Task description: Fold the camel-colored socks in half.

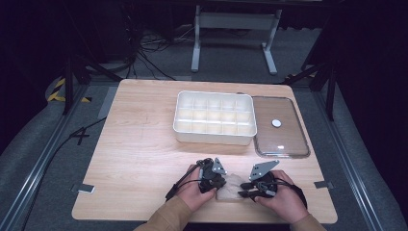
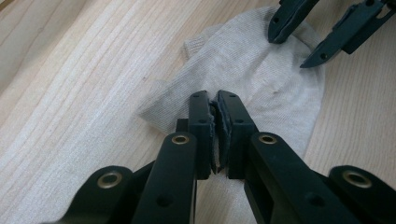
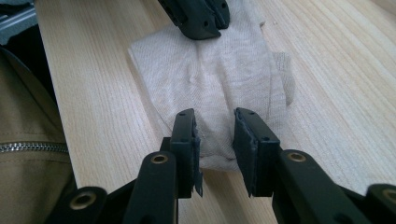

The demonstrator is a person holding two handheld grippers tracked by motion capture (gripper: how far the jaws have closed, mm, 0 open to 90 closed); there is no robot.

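At the counter's near edge, a beige sock lies flat between both hands, its long axis running left to right. The left claw is pinched shut on a fold of it; the right claw stands half wide, straddling the other end without pressing. Folding looks barely begun. Farther off, the white divided tray holds nothing, its clear lid beside it.

One beige sock lies on one wooden table. Two handheld grippers, the left gripper and the right gripper, meet at six o'clock. One white compartment tray sits at twelve o'clock, one clear lid at two o'clock.
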